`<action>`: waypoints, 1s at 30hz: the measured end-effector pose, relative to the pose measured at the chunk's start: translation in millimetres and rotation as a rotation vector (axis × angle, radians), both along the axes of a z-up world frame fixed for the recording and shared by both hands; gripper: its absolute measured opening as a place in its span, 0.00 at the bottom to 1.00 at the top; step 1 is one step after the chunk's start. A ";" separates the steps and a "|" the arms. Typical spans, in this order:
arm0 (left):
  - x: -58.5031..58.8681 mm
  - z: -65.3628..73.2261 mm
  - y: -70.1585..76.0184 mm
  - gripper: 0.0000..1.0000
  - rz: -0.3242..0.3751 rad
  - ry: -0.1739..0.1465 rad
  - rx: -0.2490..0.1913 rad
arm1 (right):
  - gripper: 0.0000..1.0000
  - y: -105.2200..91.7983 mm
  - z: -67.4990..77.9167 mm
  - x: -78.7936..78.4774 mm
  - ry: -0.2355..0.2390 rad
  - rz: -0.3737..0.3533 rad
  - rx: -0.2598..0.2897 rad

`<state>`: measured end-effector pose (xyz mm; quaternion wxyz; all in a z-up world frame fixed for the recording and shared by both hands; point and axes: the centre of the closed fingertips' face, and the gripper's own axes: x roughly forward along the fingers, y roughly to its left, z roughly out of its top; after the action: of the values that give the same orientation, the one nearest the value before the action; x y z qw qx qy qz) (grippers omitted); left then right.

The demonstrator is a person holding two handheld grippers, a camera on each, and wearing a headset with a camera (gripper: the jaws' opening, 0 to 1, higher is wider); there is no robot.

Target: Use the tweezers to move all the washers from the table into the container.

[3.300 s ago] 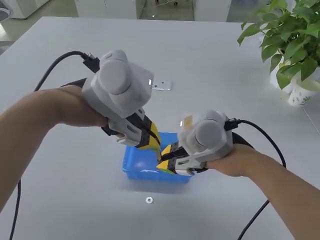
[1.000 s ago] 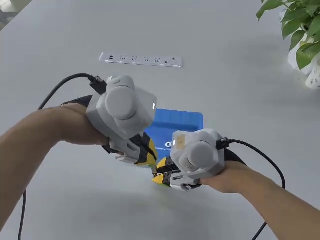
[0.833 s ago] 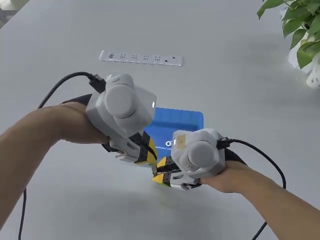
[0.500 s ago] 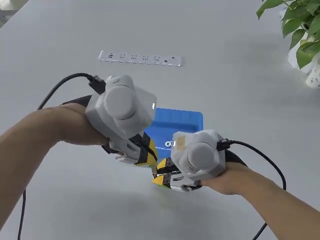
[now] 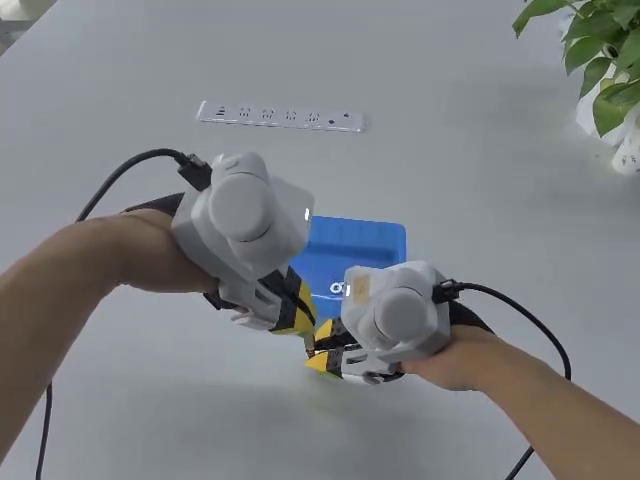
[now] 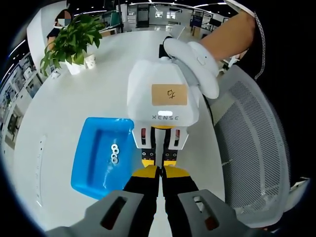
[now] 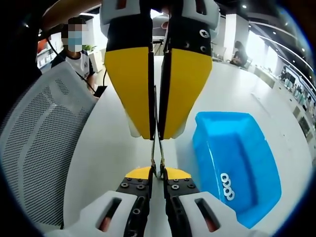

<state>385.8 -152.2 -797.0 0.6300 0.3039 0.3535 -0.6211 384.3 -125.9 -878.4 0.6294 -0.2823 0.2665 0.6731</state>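
While tweezers [image 7: 152, 158] seem pinched, washers [image 7: 226, 186] in container [image 7: 232, 143]

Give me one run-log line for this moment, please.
left gripper: shut on tweezers | right gripper: shut on tweezers | pose: tip to tip | washers: three in blue container

My two grippers meet nose to nose, low in front of me.
My left gripper [image 5: 305, 318] comes in from the left and points down toward the right. My right gripper [image 5: 322, 350] sits a little lower and points back at it. Both pairs of jaws are pressed nearly together, and the tips almost touch. My left hand [image 5: 165, 245] and right hand [image 5: 460, 350] each wrap a grey body, forearms bare.
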 end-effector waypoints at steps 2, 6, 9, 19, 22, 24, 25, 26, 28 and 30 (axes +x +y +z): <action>0.0 0.1 -0.1 0.06 0.002 0.000 0.000 | 0.10 0.0 0.0 0.0 0.001 -0.002 0.002; -0.2 0.0 -0.7 0.06 0.003 0.001 -0.001 | 0.10 -0.3 0.1 -0.3 -0.001 -0.004 0.007; -0.1 -0.2 -0.8 0.06 0.002 -0.001 0.000 | 0.09 -0.4 0.1 -0.2 -0.006 -0.001 0.006; -0.7 -0.3 -0.5 0.06 -0.001 0.005 -0.001 | 0.09 -0.4 0.4 -1.9 -0.005 0.010 0.004; -0.3 0.6 -0.4 0.06 0.000 0.006 -0.006 | 0.09 -0.4 1.6 -2.1 -0.004 0.008 0.005; 0.0 1.8 -0.1 0.06 0.001 0.006 -0.008 | 0.09 -0.6 3.0 -1.8 -0.005 0.010 0.005; 0.0 3.0 -0.2 0.06 0.001 0.005 -0.009 | 0.09 -0.6 3.8 -1.6 -0.005 0.010 0.005; 0.0 3.9 -0.2 0.06 0.001 0.005 -0.010 | 0.09 -0.6 4.8 -1.6 -0.004 0.010 0.007; 0.6 5.9 0.0 0.06 0.004 0.005 -0.013 | 0.09 -0.8 7.1 -1.4 -0.006 0.011 0.007; 0.8 8.8 0.1 0.06 0.005 0.002 -0.016 | 0.09 -1.1 9.6 -0.8 -0.009 0.013 0.007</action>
<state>386.6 -152.1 -788.2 0.6337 0.2974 0.3500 -0.6225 383.5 -127.0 -868.8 0.6273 -0.2847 0.2594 0.6769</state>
